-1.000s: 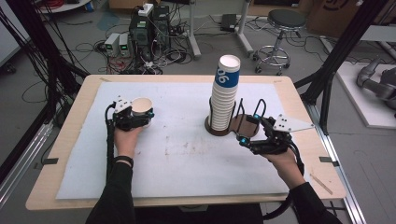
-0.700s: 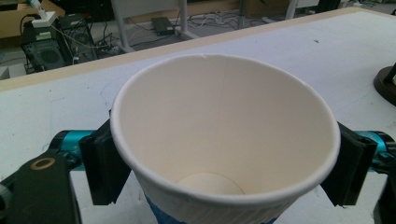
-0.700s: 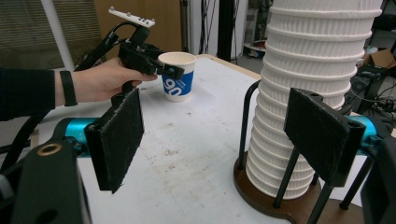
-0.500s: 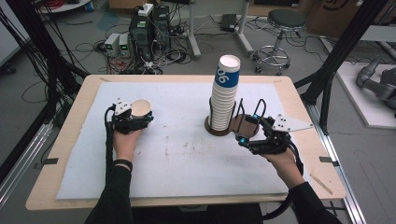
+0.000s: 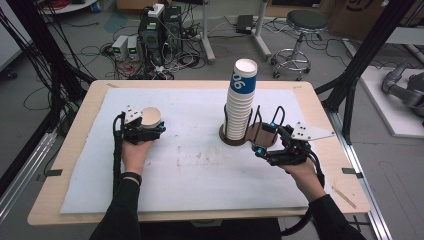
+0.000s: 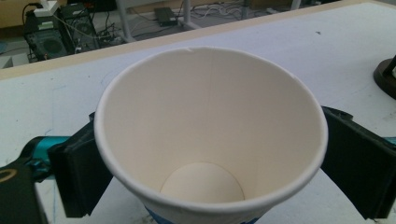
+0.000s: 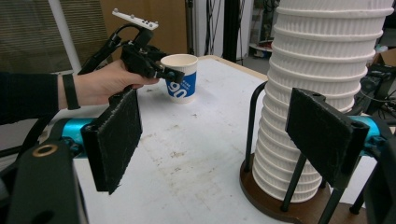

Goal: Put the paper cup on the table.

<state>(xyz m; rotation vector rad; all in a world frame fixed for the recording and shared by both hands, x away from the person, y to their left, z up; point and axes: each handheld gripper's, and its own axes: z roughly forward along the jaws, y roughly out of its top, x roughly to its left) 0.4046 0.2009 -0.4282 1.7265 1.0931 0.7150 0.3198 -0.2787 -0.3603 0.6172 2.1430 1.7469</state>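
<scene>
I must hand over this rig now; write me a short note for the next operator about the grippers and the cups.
Left gripper: shut on one paper cup, upright at the left of the white mat.
Right gripper: open, empty, beside the cup stack in its wire holder.
Done: one cup is separated from the stack.
Left: probably to set this cup down and take the next one; the stack is tall.

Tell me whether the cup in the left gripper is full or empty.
Empty. The paper cup held by the left gripper shows a bare white bottom and dry walls.

Empty white-and-blue paper cup [image 6: 210, 135] upright on the table.
</scene>
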